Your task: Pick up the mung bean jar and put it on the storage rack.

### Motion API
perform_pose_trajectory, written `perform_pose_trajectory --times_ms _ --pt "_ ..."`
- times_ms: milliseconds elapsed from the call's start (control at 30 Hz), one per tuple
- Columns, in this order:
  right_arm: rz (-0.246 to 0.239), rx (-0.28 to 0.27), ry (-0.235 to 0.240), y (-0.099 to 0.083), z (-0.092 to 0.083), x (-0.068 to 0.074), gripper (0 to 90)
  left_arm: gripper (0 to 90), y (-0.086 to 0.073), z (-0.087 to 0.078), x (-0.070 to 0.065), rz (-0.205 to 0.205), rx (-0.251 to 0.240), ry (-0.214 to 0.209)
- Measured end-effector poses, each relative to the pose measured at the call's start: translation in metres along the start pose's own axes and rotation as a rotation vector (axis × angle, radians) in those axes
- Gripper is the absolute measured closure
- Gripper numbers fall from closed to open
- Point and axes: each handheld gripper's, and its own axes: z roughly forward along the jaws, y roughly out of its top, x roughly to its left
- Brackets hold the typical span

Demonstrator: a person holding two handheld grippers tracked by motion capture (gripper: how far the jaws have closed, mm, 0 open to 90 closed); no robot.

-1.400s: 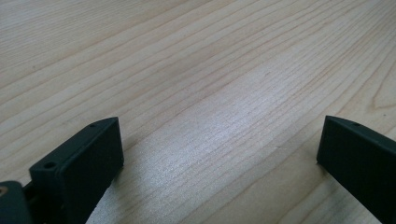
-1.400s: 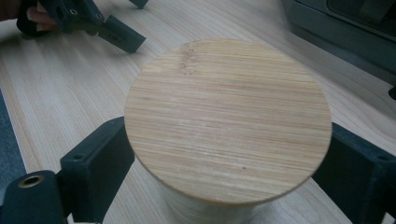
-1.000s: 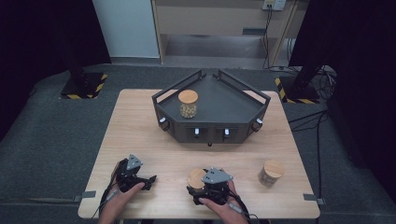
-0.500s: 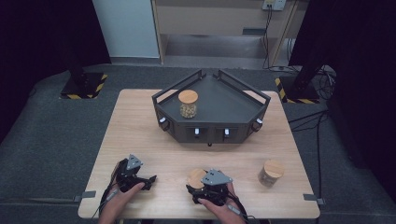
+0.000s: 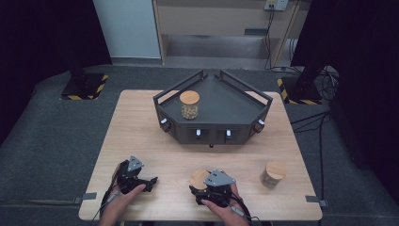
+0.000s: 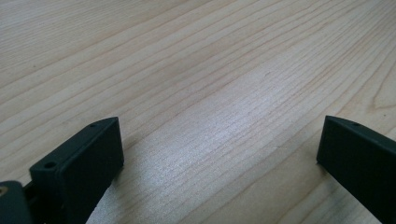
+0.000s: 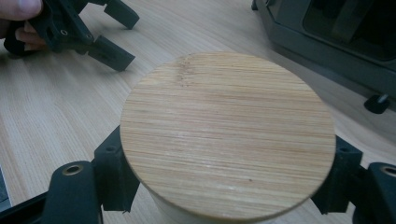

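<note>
A person's two hands work hand-held grippers at the near edge of a wooden table [image 5: 141, 122]. The right gripper [image 7: 224, 186] has its jaws set on either side of a jar [image 5: 199, 178] with a round bamboo lid [image 7: 228, 133]; in the right gripper view both jaws touch the lid's rim, pinching the jar just below it. The jar's contents are hidden under the lid and the gripper.

The left gripper [image 5: 149, 181] rests low over bare wood at the near left, jaws spread wide with nothing between them, as the left gripper view shows.

A dark, angular tray [image 5: 235, 106] with raised rails stands at the far middle of the table. Inside it, toward its left side, a glass jar [image 5: 189, 104] stands upright under a bamboo lid, holding small, pale brown pieces too small to identify.

A third lidded jar [image 5: 273, 174] stands upright on the table near the right edge, well apart from the tray and to the right of the right gripper. Its contents cannot be made out.
</note>
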Motion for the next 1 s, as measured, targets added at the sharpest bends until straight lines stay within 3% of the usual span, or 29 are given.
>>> perform_pose_trajectory --times_ms 467,1000 --pt "0.004 -0.016 -0.023 0.025 -0.023 -0.015 25.4 0.0 0.0 0.0 0.0 0.0 0.0 -0.001" --pt "0.041 -0.029 -0.103 0.059 -0.047 -0.037 25.4 0.0 0.0 0.0 0.0 -0.001 0.0 0.0"
